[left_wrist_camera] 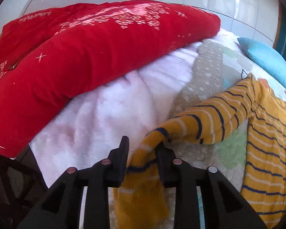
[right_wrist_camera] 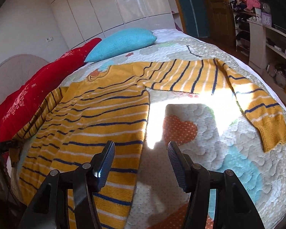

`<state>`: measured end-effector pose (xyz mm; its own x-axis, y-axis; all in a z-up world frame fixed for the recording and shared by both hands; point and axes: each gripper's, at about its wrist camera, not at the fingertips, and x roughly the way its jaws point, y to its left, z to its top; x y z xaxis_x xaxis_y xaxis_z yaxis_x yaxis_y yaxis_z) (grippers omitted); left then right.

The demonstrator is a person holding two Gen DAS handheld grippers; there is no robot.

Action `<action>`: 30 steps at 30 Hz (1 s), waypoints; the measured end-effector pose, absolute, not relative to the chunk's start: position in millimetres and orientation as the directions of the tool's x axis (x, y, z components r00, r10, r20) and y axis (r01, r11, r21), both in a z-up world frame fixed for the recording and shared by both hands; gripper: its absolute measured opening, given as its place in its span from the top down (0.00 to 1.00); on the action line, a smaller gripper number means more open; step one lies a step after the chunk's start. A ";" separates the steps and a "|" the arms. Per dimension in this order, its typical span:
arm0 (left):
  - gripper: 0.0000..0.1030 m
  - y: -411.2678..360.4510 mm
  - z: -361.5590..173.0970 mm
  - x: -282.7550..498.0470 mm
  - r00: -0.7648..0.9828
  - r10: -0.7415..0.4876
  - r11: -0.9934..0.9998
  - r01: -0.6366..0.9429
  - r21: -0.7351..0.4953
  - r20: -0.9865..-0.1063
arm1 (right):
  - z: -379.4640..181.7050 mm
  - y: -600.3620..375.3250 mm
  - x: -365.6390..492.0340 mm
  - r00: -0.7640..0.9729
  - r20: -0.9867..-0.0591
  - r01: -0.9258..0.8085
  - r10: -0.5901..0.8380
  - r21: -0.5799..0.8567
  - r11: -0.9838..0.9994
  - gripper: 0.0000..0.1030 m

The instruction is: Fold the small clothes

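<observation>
Mustard-striped sweater [right_wrist_camera: 97, 114]: my left gripper [left_wrist_camera: 143, 148] pinches one sleeve cuff [left_wrist_camera: 152, 143]; my right gripper [right_wrist_camera: 141, 152] hangs half-open, empty. That thin bite could slip if I drag fast across the quilt [right_wrist_camera: 209, 152].

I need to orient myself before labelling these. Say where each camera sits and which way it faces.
Left wrist: on the left gripper, looking down its fingers at a sweater sleeve between them, red pillow beyond.
Right wrist: on the right gripper, open over the quilt, looking across the bed to white wardrobes.
Shared: the yellow striped sweater, red pillow and blue cushion; the left gripper appears at the right view's left edge.
</observation>
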<state>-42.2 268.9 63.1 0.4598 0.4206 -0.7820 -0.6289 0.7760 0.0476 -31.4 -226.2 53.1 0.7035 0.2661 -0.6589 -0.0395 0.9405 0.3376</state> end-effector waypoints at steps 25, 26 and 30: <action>0.08 39.2 5.8 -3.4 0.574 0.171 0.978 -0.196 0.069 -0.801 | 28.8 -135.9 22.0 0.632 -0.720 -0.126 0.288 0.271 0.954 0.23; 0.02 40.2 5.2 -2.8 0.575 0.192 0.974 -0.213 0.080 -0.795 | 27.1 -135.1 22.3 0.637 -0.716 -0.128 0.286 0.267 0.955 0.21; 0.00 48.1 0.9 -3.6 0.582 0.167 0.973 -0.227 0.038 -0.796 | 22.0 -122.2 20.3 0.644 -0.715 -0.179 0.271 0.204 0.962 0.09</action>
<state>-3.6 48.1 0.9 0.5824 0.1672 -0.7955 -0.2270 0.9731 0.0383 20.3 -122.2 22.0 0.6438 0.2714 -0.7154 -0.1787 0.9625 0.2043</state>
